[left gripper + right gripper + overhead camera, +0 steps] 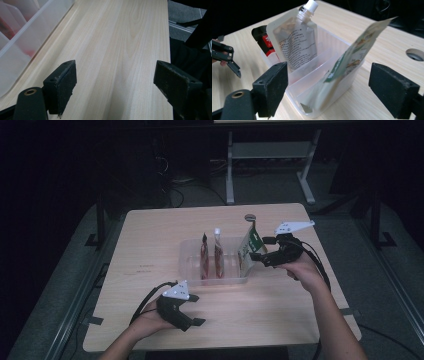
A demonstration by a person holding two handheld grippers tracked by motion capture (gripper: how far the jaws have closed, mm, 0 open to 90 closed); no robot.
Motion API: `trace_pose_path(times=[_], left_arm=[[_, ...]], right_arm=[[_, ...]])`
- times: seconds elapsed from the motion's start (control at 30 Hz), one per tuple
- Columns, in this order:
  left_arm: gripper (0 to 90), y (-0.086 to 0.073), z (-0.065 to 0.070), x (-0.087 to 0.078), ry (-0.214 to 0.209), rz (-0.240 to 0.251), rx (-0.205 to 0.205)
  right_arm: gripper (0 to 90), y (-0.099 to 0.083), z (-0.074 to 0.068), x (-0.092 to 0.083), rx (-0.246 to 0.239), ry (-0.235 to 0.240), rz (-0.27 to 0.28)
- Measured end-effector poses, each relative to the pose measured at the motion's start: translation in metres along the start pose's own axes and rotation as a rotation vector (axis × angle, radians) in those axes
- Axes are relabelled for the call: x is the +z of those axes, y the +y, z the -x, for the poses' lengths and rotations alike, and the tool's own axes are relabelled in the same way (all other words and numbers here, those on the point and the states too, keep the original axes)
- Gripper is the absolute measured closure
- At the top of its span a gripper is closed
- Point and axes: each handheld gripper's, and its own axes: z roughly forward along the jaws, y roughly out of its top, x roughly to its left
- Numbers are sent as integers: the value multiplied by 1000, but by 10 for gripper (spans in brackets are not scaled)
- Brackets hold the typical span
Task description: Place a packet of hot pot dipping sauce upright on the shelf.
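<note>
A clear plastic bin [190, 262] with dividers stands at the table's middle. A red pouch [204, 257] and a pale spouted pouch [218, 255] stand upright in it. A green-and-white pouch [248, 246] leans in the right end compartment. My right gripper [260, 249] hovers at that end, open. In the right gripper view the green pouch [352, 55] stands between the wide jaws of the gripper [329, 85], and the pads are clear of it. Behind it are the spouted pouch [297, 42] and the red pouch [268, 43]. My left gripper [199, 309] rests open near the front edge, over bare wood [115, 77].
A round cable hole [249, 217] is set in the wooden table behind the bin. In the left gripper view the bin's wall [30, 30] lies to the upper left. Bare tabletop surrounds the bin. A desk frame [230, 175] stands on the dark floor beyond.
</note>
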Motion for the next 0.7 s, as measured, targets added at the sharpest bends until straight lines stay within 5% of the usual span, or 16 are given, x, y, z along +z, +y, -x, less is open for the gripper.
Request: trace_pose_path(times=[0.3,0.7], left_arm=[[178,-1,2,-12,11,-15,-10],[175,-17,-1,-40,84,-10,-40]], right_arm=[[152,-31,-2,-16,42,8,33],[145,-64,-20,-33,20,13,28]])
